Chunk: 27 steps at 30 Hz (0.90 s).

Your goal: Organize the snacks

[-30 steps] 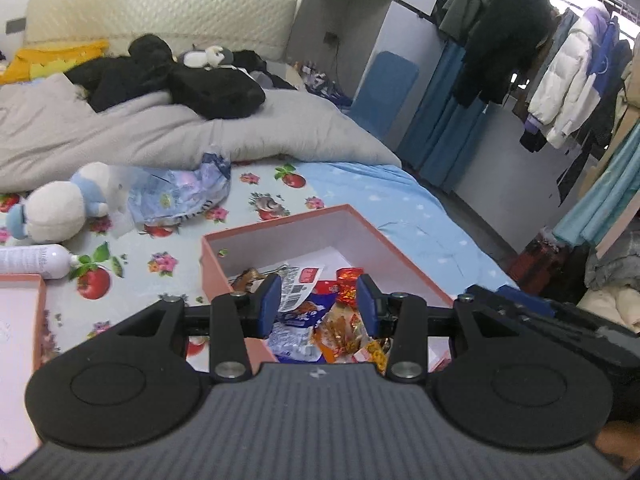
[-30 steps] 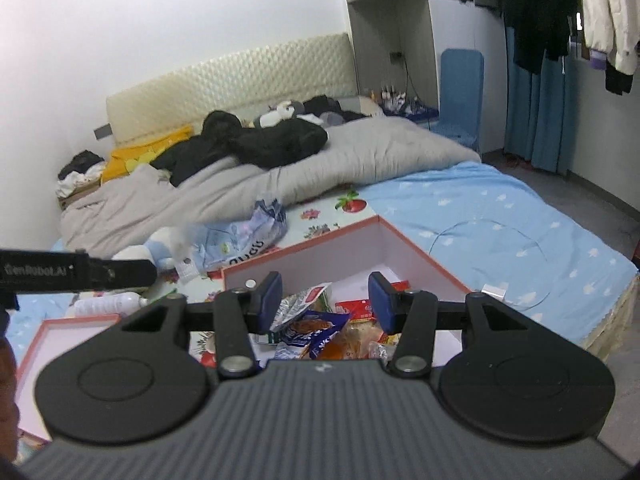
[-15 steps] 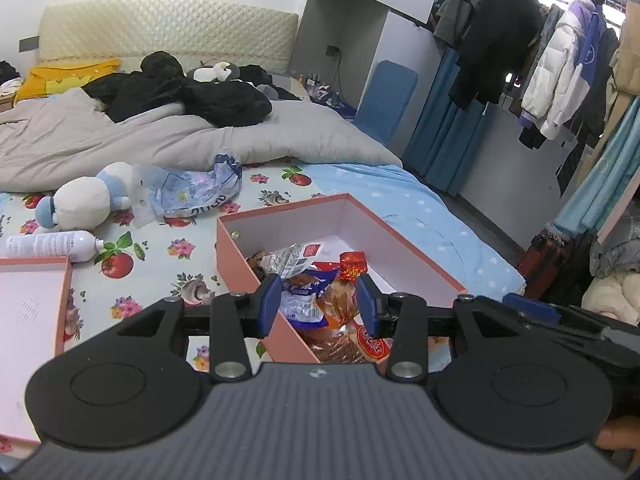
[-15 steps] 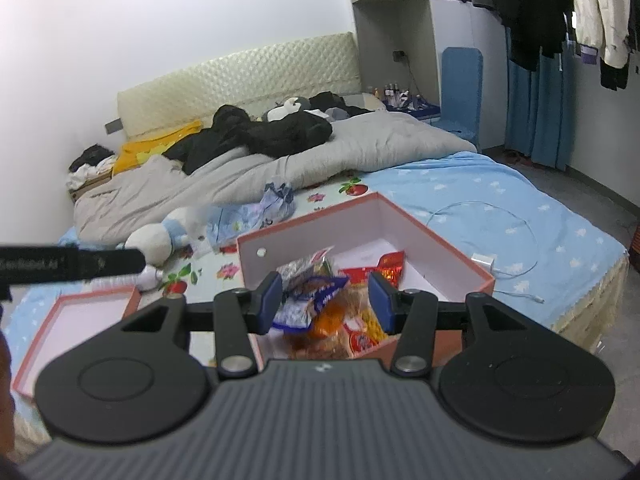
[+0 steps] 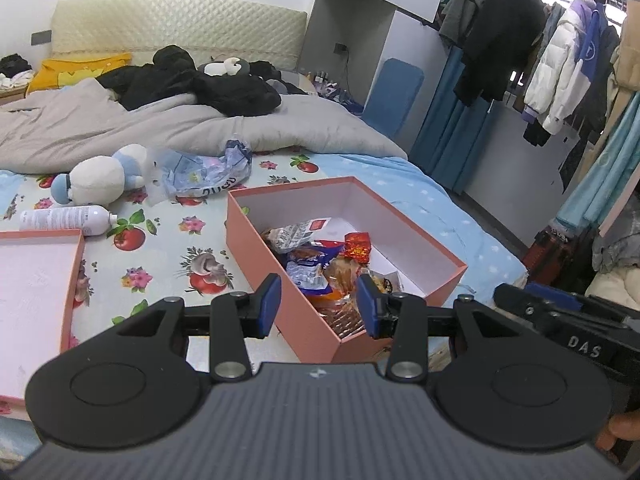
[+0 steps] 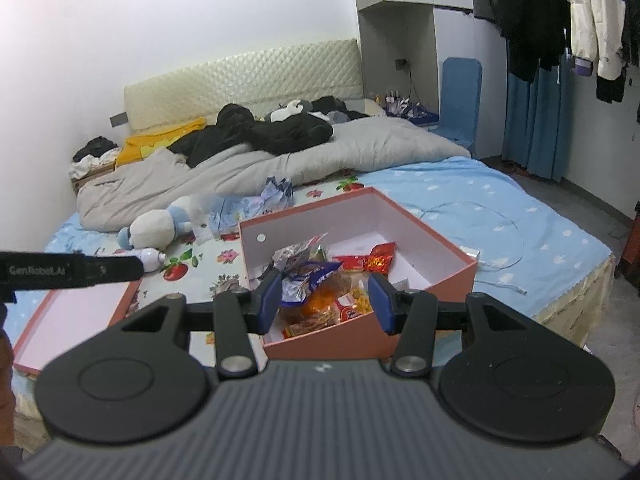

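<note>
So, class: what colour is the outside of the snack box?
Salmon pink outside; clearest in the right wrist view.

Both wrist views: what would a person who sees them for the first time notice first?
First, the open salmon-pink cardboard box on the flowered bedsheet, with a heap of bright snack packets piled at its near end. To the left of it lie the flat pink box lid, a white spray bottle and a white-and-blue plush toy. The left gripper and right gripper have open, empty jaws.

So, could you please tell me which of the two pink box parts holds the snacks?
The deep pink box right of the shallow lid holds the snack packets; the lid lies empty, inside facing up, on the bed.
</note>
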Available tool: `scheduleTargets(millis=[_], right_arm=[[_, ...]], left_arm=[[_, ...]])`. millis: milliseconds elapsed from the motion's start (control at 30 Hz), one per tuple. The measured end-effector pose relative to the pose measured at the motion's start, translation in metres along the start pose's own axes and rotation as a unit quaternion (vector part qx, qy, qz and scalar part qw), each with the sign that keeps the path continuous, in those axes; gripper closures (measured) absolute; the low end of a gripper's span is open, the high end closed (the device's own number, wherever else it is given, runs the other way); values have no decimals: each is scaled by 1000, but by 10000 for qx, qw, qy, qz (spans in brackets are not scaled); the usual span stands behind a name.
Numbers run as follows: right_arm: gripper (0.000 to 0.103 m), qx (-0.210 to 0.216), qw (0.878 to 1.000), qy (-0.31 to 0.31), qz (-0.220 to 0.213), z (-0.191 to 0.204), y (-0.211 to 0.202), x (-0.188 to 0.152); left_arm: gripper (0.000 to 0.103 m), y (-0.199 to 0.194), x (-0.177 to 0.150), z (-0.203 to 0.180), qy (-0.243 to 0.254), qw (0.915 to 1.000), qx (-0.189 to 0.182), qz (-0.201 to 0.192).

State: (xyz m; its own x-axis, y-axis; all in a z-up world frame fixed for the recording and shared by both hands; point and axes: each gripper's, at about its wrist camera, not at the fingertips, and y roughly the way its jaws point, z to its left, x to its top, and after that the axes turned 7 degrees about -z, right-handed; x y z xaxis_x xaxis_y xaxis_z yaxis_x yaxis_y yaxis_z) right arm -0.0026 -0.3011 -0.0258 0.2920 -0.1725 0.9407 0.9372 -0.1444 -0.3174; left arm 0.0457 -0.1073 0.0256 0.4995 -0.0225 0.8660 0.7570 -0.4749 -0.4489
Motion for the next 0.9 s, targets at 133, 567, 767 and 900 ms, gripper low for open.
scheduleTargets(millis=[133,567,767,900], right_arm=[[53,-26,10000,25,21,-1,0,-1],[53,7,9999,39,141,1,2,-8],[53,33,9999,20,150,2,3,-8],[53,31,9999,35,145,2,4,-8]], left_arm=[[56,-1,2,0,9,10000,3,-42],[54,3,-1,-3,73,10000,42,21],[51,4,-2,-2,96,9999,48,23],[41,3,-3,1,84,9999,68,0]])
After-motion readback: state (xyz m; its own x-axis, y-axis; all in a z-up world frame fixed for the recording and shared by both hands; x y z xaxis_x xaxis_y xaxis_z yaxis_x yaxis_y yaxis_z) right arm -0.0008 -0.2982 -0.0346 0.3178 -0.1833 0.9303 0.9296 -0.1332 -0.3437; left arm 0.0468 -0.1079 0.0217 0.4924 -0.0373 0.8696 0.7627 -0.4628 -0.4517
